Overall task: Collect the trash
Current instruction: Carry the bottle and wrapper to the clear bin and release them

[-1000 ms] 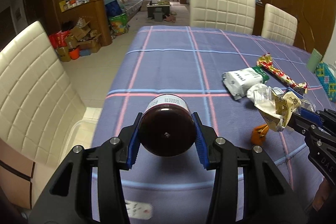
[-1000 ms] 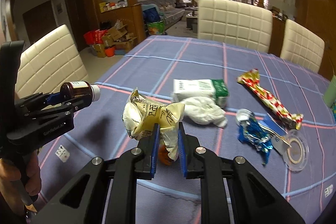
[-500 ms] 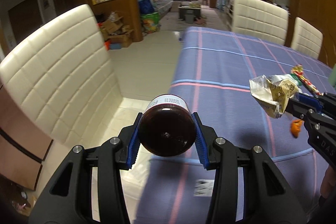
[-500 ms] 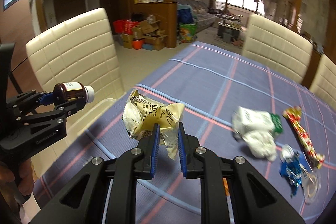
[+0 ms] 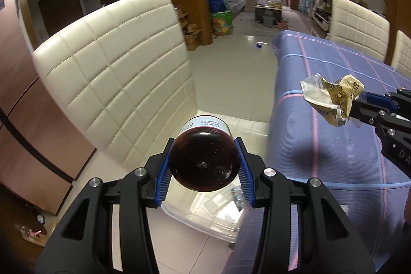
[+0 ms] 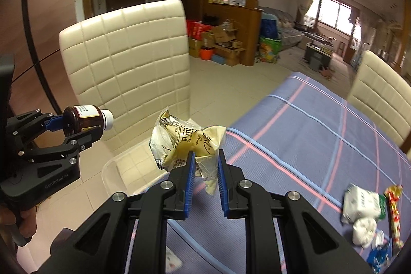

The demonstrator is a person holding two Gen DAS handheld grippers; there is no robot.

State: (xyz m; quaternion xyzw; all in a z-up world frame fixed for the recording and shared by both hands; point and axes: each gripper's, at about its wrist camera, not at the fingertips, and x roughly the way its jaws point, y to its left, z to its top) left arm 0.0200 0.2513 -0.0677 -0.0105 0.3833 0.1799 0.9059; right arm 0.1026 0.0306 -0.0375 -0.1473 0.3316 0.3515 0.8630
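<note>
My left gripper [image 5: 204,166] is shut on a brown bottle [image 5: 204,161] with a white label and cap, held off the table's left edge above a clear plastic bin [image 5: 205,215] on the floor. It also shows in the right wrist view [image 6: 77,129] with the bottle [image 6: 84,121]. My right gripper [image 6: 205,171] is shut on a crumpled yellow wrapper [image 6: 185,143], held over the table's left edge. The wrapper [image 5: 331,100] also shows at right in the left wrist view. More trash [image 6: 364,207] lies on the purple tablecloth [image 6: 308,140].
A cream padded chair [image 5: 115,84] stands close to the left of the bin, another [image 5: 359,27] at the table's far side. Boxes and bags [image 6: 223,45] sit on the tiled floor by a wooden cabinet.
Both grippers have swung left, off the table's middle towards its left edge. The bin on the floor has come into view under the bottle. Both grips are unchanged.
</note>
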